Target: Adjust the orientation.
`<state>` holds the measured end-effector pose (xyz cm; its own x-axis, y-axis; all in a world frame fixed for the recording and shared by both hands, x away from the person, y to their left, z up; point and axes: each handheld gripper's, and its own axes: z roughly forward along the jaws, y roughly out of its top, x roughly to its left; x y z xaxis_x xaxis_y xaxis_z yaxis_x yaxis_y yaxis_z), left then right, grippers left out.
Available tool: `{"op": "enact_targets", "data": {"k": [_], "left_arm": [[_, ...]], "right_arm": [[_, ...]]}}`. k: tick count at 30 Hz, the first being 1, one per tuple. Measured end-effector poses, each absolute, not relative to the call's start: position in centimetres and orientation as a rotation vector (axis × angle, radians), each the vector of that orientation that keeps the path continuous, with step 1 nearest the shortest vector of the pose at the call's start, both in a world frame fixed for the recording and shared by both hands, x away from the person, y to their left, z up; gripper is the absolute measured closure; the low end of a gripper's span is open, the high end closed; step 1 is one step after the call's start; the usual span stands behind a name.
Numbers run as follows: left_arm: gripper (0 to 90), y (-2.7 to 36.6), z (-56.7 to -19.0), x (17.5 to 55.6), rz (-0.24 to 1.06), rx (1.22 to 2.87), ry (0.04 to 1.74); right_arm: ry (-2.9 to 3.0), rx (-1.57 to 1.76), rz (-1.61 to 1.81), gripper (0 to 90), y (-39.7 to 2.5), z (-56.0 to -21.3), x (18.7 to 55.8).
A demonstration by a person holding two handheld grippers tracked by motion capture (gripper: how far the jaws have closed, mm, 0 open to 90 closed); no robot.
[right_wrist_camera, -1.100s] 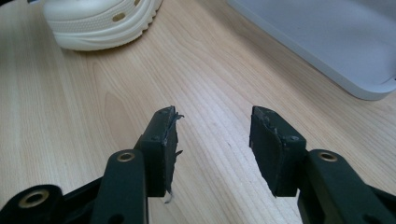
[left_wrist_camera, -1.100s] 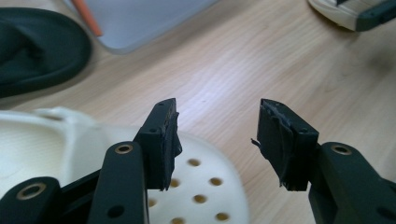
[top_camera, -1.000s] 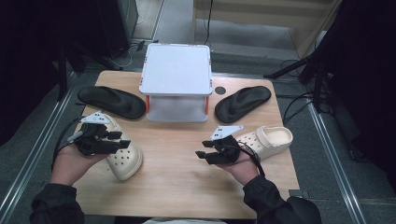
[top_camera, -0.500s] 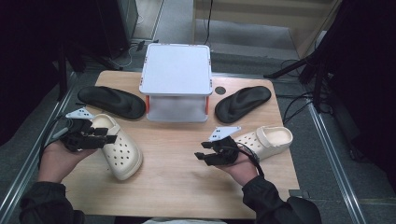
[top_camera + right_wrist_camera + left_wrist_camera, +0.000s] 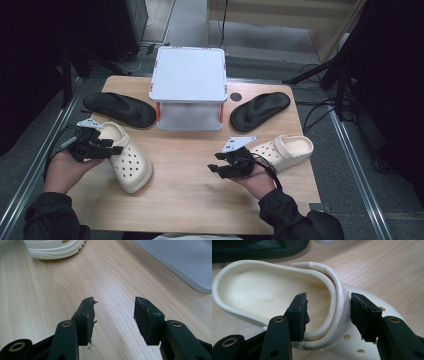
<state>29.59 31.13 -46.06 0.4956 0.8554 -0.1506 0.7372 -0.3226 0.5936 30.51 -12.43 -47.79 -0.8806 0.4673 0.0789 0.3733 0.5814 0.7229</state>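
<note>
**Cream clog at left jaws, nothing clamped**

Cream foam clog (image 5: 274, 297) sits right in the left gripper (image 5: 329, 312): its jaws straddle the folded-forward heel strap (image 5: 334, 302) and the rim at the front of the foot opening. One jaw is inside the opening over the footbed, the other outside over the perforated upper. Jaws are parted wider than the strap; a gap shows at the inner jaw, contact at the outer jaw I can't tell. No clamp.

High view: left gripper (image 5: 112, 148) is over the clog's (image 5: 131, 162) heel half, toe pointing away from the hand toward the table's near edge.

Right gripper (image 5: 113, 312): jaws apart, nothing between them, just bare wooden table (image 5: 37, 290). Second cream clog (image 5: 285, 151) lies just behind this gripper (image 5: 214, 162), close to the hand, not gripped. Ahead and to one side of its jaws is the pale lidded box (image 5: 180, 260).
</note>
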Motion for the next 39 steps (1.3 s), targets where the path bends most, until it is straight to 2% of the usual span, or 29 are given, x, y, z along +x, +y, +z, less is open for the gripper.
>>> {"op": "enact_targets", "data": {"k": [4, 14, 18, 23, 32, 39], "left_arm": [[53.8, 30.7, -46.3, 29.8, 0.231, 2.15, 1.28], [58.1, 30.8, -46.5, 30.0, 0.193, 2.141, 1.275], [72.1, 30.5, -46.4, 30.1, 0.145, 2.153, 1.251], [74.8, 30.2, -46.0, 30.2, 0.087, 2.144, 1.279], [78.6, 30.0, -44.0, 29.5, 0.125, 2.096, 1.283], [78.5, 29.3, -42.8, 29.0, 0.087, 2.051, 1.27]], "right_arm": [[2.69, 0.712, 1.18, 51.1, -12.3, -47.9, 30.5], [2.695, 0.707, 1.163, 50.5, -12.1, -47.9, 30.4], [2.695, 0.7, 1.16, 50.3, -12.1, -48.0, 30.4], [2.69, 0.706, 1.163, 50.3, -12.2, -47.9, 30.4], [2.675, 0.712, 1.192, 50.5, -12.4, -47.7, 30.4], [2.677, 0.715, 1.196, 50.5, -12.3, -47.7, 30.3]]}}
